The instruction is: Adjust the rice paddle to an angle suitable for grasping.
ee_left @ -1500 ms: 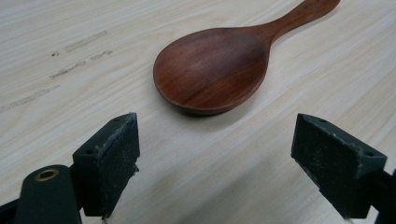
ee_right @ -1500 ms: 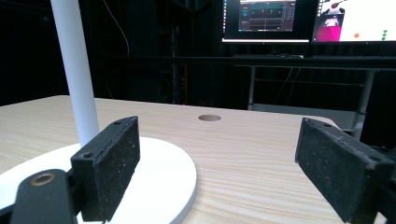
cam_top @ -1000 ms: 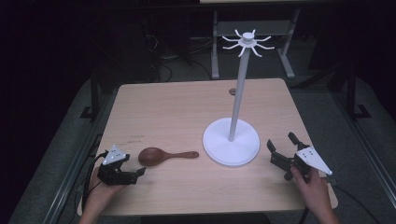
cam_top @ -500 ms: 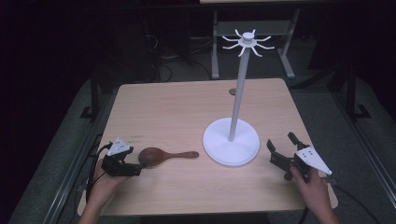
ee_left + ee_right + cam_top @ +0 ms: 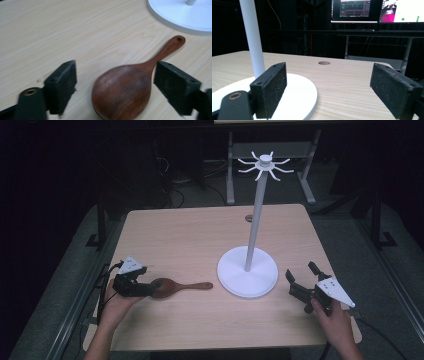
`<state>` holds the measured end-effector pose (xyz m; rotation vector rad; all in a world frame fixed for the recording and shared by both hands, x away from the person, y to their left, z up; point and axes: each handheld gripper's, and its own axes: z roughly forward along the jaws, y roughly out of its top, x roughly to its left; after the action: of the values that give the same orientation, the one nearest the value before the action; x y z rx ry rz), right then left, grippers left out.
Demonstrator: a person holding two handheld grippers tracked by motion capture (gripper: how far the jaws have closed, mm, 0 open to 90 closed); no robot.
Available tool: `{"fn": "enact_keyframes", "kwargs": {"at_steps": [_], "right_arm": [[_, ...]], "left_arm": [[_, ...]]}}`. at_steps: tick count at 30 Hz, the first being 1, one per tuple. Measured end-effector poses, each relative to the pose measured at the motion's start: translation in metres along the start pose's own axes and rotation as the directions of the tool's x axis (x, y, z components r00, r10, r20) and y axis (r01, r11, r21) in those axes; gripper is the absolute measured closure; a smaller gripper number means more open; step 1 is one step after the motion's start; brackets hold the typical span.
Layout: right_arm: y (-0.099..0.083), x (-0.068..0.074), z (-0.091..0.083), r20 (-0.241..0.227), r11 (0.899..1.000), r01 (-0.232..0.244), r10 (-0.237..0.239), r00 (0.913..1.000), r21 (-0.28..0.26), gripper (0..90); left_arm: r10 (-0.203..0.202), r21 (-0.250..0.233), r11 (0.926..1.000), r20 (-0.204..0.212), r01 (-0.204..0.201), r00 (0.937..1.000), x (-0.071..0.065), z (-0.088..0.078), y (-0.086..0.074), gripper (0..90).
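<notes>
Wooden spoon: dark reddish-brown, one piece, broad oval bowl and a short tapering handle with a small hole at its tip. Lies flat on the light wood-grain counter, near the front-left edge. Long axis roughly left-right: bowl to the left, handle pointing right toward the white round base of the stand, tip short of it, not touching. Bowl surface smooth, slight sheen, grain visible

A: In the left gripper view the wooden spoon loses its bowl's near end below the picture's edge.

B: The white stand's base is cut off at the top and right there, and the 2 monitors far behind are cropped.
</notes>
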<state>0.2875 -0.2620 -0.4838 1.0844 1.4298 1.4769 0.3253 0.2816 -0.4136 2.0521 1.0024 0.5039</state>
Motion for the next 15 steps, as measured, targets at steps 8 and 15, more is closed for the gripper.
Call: {"fn": "enact_keyframes", "kwargs": {"at_steps": [8, 15], "right_arm": [[0.0, 0.0, 0.0, 0.0, 1.0, 0.001, -0.001, 1.0, 0.0, 13.5], [0.0, 0.0, 0.0, 0.001, 1.0, 0.002, -0.002, 1.0, 0.0, 13.5]], "left_arm": [[-0.008, 0.003, 1.0, -0.004, 0.008, 1.0, 0.002, 0.017, 0.013, 23.7], [-0.021, 0.012, 0.9997, -0.012, 0.021, 0.9997, 0.005, 0.035, 0.021, 32.8]]}}
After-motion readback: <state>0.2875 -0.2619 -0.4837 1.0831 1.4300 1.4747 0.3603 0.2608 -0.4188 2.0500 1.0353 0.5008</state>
